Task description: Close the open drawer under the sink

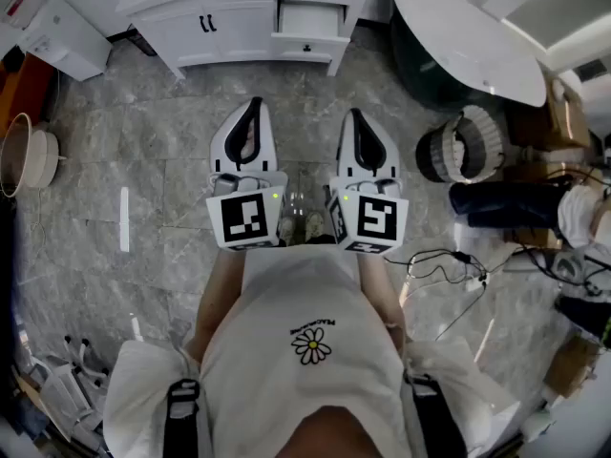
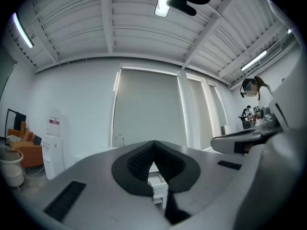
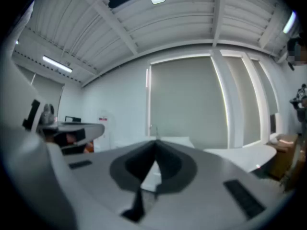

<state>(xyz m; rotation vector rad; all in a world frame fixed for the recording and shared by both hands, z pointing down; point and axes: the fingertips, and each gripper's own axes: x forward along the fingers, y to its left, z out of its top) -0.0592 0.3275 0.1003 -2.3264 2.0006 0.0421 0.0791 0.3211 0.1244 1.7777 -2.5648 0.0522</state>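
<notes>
The white sink cabinet (image 1: 215, 29) stands at the far side of the grey stone floor. Its right-hand drawer (image 1: 307, 27) is pulled out, with a dark knob on its front. I hold both grippers level and side by side, pointing at the cabinet and well short of it. The left gripper (image 1: 254, 103) has its jaws meeting at the tips, empty (image 2: 153, 143). My right gripper (image 1: 354, 113) is also shut with nothing in it (image 3: 156, 142). Through the left jaws' gap a bit of the white drawer (image 2: 158, 182) shows. The faucet (image 2: 119, 137) rises above the counter.
A white round table (image 1: 468, 38) stands right of the cabinet, with a round basket (image 1: 465, 146) and loose cables (image 1: 449, 260) on the floor below it. A bucket (image 1: 24, 156) and a white water dispenser (image 1: 59, 31) stand at the left. A white tube (image 1: 124, 219) lies on the floor.
</notes>
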